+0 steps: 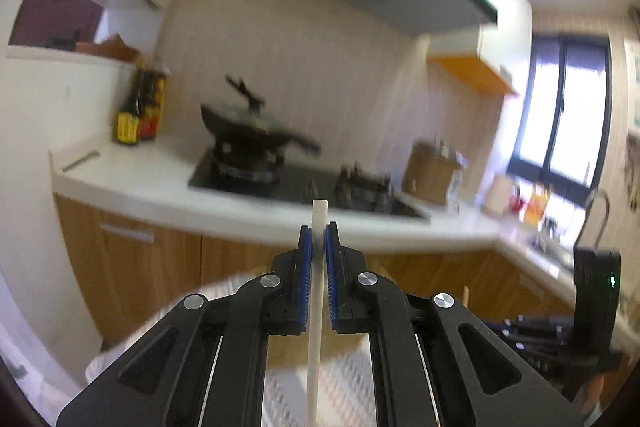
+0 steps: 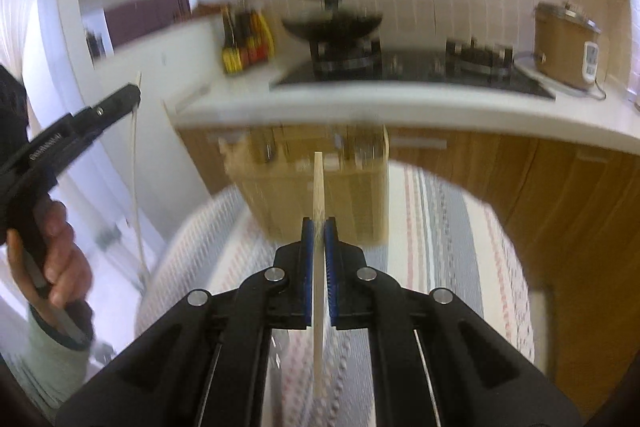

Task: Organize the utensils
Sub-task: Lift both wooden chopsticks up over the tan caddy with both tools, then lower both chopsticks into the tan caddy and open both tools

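My left gripper [image 1: 319, 231] is shut on a thin white chopstick [image 1: 315, 307], which runs up between the blue pads and sticks out past the tips. In the right wrist view, the left gripper [image 2: 134, 95] is raised at the left in a person's hand [image 2: 60, 259], the white chopstick [image 2: 134, 155] hanging below it. My right gripper [image 2: 319, 227] is shut on a pale wooden chopstick [image 2: 319, 183]. Just beyond its tip stands a blurred wooden utensil holder [image 2: 360, 203] with several utensils in its slots.
The holder sits on a round table with a striped cloth [image 2: 440, 247]. Behind runs a white counter [image 2: 400, 107] with a stove, a black wok [image 2: 332, 23], sauce bottles [image 2: 244, 43] and a rice cooker [image 2: 564, 47]. Wooden cabinets stand below.
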